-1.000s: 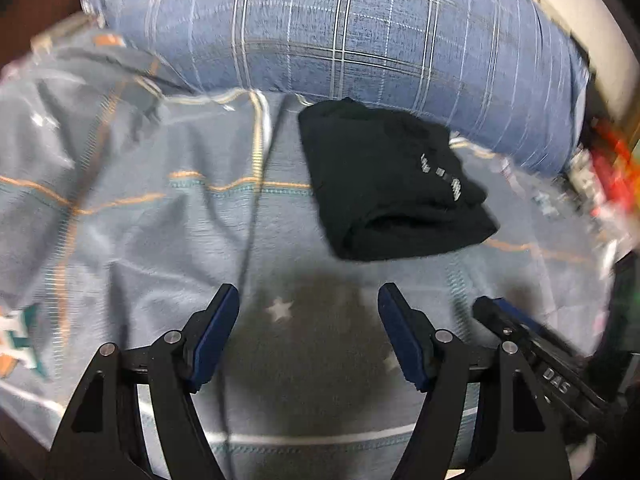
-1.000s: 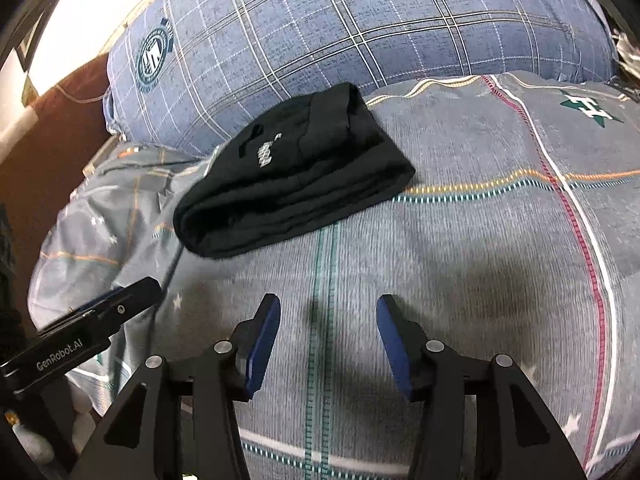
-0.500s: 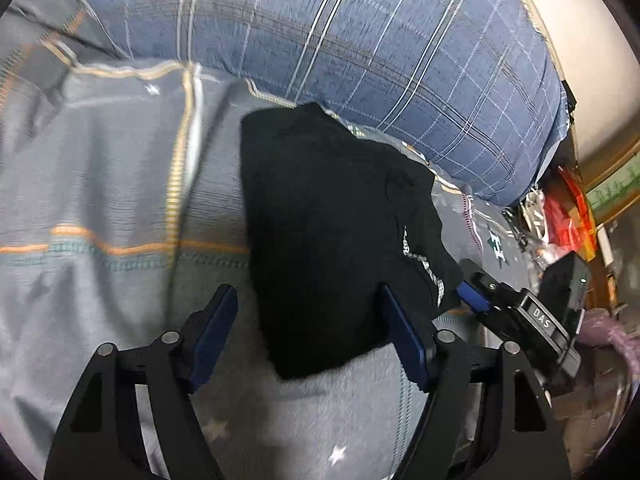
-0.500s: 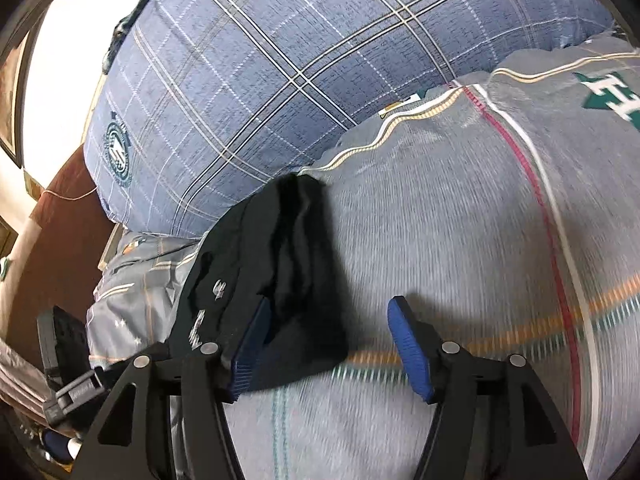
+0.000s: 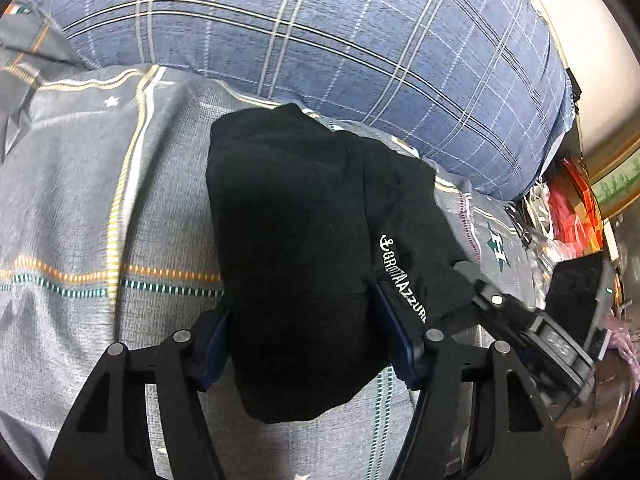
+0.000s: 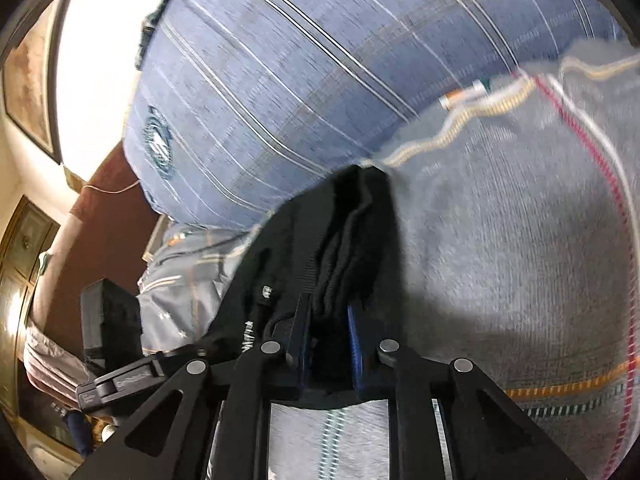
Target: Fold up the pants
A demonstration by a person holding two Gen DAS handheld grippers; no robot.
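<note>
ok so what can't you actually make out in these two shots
- Left wrist: the pants hide both fingertips of the left gripper, so its grip is unclear.
- Left wrist: the white lettering curls out of sight.
- Right wrist: the pillow and bedspread are motion-blurred.
- Right wrist: the right gripper covers the pants' near edge.
</note>
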